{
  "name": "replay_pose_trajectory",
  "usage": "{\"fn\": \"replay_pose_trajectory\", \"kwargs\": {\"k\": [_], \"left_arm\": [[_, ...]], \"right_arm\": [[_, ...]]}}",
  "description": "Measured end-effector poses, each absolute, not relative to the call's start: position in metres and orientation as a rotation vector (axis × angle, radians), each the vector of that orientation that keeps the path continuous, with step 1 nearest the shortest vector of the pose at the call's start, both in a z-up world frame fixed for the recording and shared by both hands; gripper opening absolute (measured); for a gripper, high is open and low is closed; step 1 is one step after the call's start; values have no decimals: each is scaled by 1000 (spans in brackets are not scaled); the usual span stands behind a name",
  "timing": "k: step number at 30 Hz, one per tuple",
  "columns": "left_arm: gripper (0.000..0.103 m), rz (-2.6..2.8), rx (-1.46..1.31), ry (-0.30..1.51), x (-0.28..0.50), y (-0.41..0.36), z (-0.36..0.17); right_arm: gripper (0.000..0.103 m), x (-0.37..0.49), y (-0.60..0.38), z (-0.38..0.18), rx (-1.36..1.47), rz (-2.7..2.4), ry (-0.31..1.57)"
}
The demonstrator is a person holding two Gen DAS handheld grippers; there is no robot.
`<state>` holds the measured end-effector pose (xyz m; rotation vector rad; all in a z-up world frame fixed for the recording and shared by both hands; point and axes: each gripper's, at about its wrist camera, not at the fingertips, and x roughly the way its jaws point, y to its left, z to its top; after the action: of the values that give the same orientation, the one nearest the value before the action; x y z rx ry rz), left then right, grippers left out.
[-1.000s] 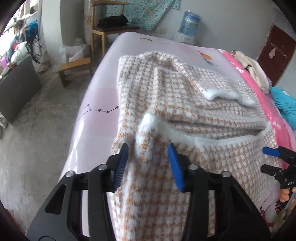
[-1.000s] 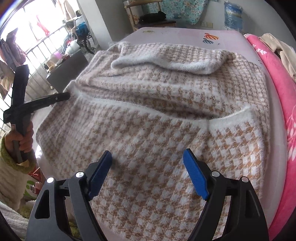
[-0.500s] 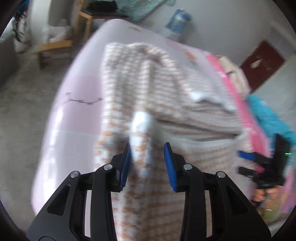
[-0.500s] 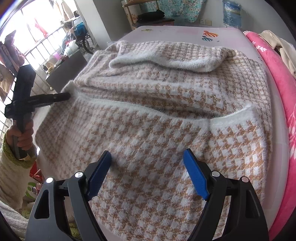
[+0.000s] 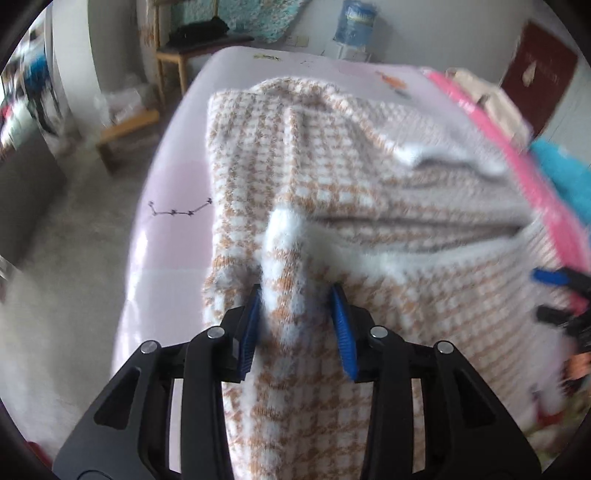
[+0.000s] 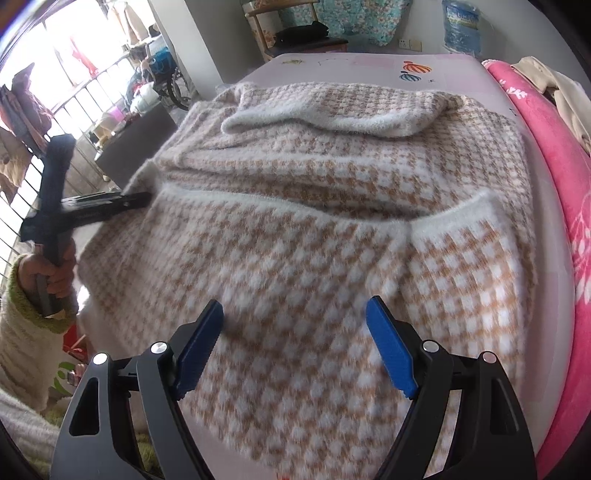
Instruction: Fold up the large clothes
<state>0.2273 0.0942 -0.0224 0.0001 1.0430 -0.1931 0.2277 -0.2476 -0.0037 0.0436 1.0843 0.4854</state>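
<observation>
A large fuzzy sweater in a tan and white houndstooth check (image 6: 332, 192) lies spread on a pale pink bed (image 6: 369, 61), partly folded, with white trim edges. My left gripper (image 5: 297, 291) has its blue pads pressed on a raised ridge of the sweater's white-trimmed left corner (image 5: 288, 254). It shows at the left of the right wrist view (image 6: 142, 197), at the sweater's edge. My right gripper (image 6: 295, 314) is open and empty just above the near part of the sweater. It shows at the right edge of the left wrist view (image 5: 543, 293).
A pink blanket (image 6: 554, 177) with beige clothes on it runs along the bed's right side. A wooden chair (image 5: 195, 48) and a water jug (image 5: 354, 20) stand beyond the bed. A low wooden stool (image 5: 125, 129) and concrete floor (image 5: 66, 258) lie to the left.
My left gripper has closed in on the sweater's raised corner and the fabric is bunched up between its pads. My right gripper has stayed open, hovering over the near part.
</observation>
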Motion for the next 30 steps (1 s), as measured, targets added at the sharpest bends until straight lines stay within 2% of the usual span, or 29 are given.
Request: {"fn": "replay_pose_trajectory", "kwargs": {"k": [7,19,25,30], "left_arm": [[36,-146,35,1029,224,90,-22],[36,-111,102,1018,221,80,-21],[36,-113,106,1019,222,80,-22],[36,-115,106,1019,222,79,-23]], "right_arm": [[77,215,-313,18,131,363,1018],[45,273,-356,-7,308,289,1061],[40,252,-351,-12,306,296,1103],[31,253,-349,-15,275,267,1118]]}}
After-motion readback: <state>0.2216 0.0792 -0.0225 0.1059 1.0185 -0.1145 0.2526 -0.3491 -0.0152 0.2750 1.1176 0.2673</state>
